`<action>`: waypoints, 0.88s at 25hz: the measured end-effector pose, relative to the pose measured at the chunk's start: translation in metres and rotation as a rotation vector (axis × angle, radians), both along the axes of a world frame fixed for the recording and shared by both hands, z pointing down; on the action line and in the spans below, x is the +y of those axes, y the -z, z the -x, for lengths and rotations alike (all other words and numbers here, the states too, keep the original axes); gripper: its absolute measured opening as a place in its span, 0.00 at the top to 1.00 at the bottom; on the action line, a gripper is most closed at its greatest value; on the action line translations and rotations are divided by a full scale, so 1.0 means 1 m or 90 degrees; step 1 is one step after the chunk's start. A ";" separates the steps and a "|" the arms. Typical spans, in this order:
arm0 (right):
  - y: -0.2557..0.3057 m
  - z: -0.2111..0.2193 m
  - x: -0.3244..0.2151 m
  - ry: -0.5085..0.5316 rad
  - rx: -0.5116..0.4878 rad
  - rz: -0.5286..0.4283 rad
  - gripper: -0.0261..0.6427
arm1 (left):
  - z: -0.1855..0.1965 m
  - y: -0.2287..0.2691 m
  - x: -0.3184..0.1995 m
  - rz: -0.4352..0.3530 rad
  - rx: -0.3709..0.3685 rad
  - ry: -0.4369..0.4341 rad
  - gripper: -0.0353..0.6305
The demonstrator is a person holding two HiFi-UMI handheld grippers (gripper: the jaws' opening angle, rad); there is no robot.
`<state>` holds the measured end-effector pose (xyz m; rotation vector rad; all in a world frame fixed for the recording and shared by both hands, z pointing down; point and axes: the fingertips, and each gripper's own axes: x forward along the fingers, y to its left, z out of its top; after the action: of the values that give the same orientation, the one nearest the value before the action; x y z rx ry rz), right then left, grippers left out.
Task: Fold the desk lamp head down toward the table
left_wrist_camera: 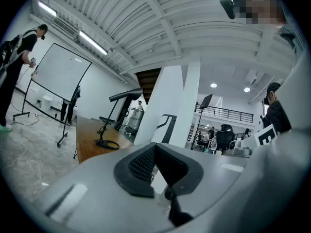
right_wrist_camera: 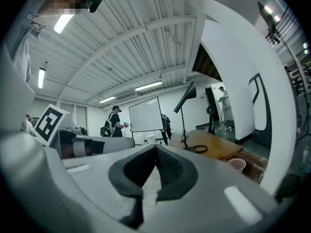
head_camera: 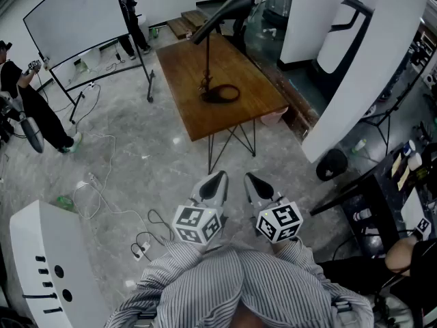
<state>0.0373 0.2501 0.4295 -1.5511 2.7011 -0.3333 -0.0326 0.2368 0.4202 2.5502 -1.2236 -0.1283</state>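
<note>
A black desk lamp (head_camera: 208, 53) stands on the wooden table (head_camera: 252, 80) ahead, its ring base (head_camera: 220, 93) on the tabletop and its long head (head_camera: 229, 9) raised and slanting upward. In the left gripper view the lamp (left_wrist_camera: 121, 96) is far off at the left; in the right gripper view the lamp (right_wrist_camera: 187, 95) rises over the table (right_wrist_camera: 216, 147). My left gripper (head_camera: 217, 180) and right gripper (head_camera: 252, 182) sit side by side close to my body, well short of the table. Both are shut with nothing between the jaws.
A wheeled whiteboard (head_camera: 75, 19) stands at the back left with people near it. Cables and a power strip (head_camera: 140, 251) lie on the floor. White curved panels (head_camera: 382, 67) flank the table's right side. A pink cup (right_wrist_camera: 236, 164) sits by the table.
</note>
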 end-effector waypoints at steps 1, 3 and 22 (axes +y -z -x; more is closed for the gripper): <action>0.000 -0.001 -0.002 -0.002 0.001 -0.001 0.96 | 0.000 0.000 -0.002 0.001 0.000 0.001 0.94; -0.001 -0.004 -0.004 -0.006 0.001 0.000 0.96 | 0.001 -0.001 -0.004 0.005 0.003 0.002 0.94; -0.009 -0.002 -0.005 0.009 0.010 0.011 0.96 | 0.000 -0.010 -0.003 0.019 0.006 0.010 0.94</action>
<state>0.0394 0.2450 0.4389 -1.5457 2.7300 -0.3472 -0.0321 0.2341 0.4299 2.5125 -1.2325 -0.1235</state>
